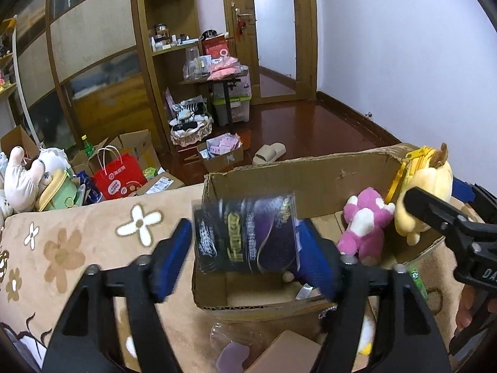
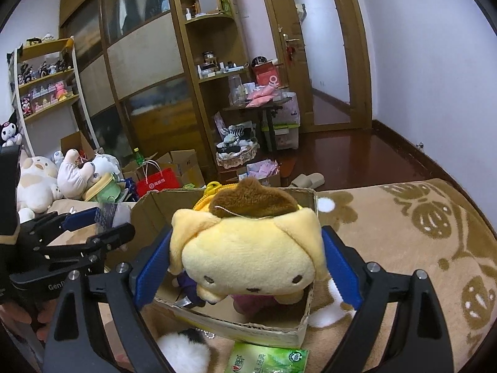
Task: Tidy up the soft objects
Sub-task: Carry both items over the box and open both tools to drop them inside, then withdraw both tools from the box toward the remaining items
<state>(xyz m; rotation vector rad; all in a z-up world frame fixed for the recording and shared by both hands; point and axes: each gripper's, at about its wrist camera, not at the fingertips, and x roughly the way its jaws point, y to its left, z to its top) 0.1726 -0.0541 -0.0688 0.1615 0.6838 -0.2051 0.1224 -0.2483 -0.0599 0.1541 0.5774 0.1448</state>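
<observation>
Over the cardboard box (image 1: 310, 174) on the flowered blanket (image 1: 77, 248), the left gripper (image 1: 245, 245) stands with jaws apart around a blurred dark packet (image 1: 245, 233); the right gripper (image 2: 245, 267) is clamped on a yellow plush (image 2: 248, 248); a pink plush (image 1: 366, 220) sits inside the box.

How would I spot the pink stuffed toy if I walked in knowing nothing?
Find the open cardboard box sitting on the beige flowered blanket. Look inside it, near the end where a gripper holds a yellow plush. The pink plush sits there, the only bright magenta thing, with white patches.
</observation>
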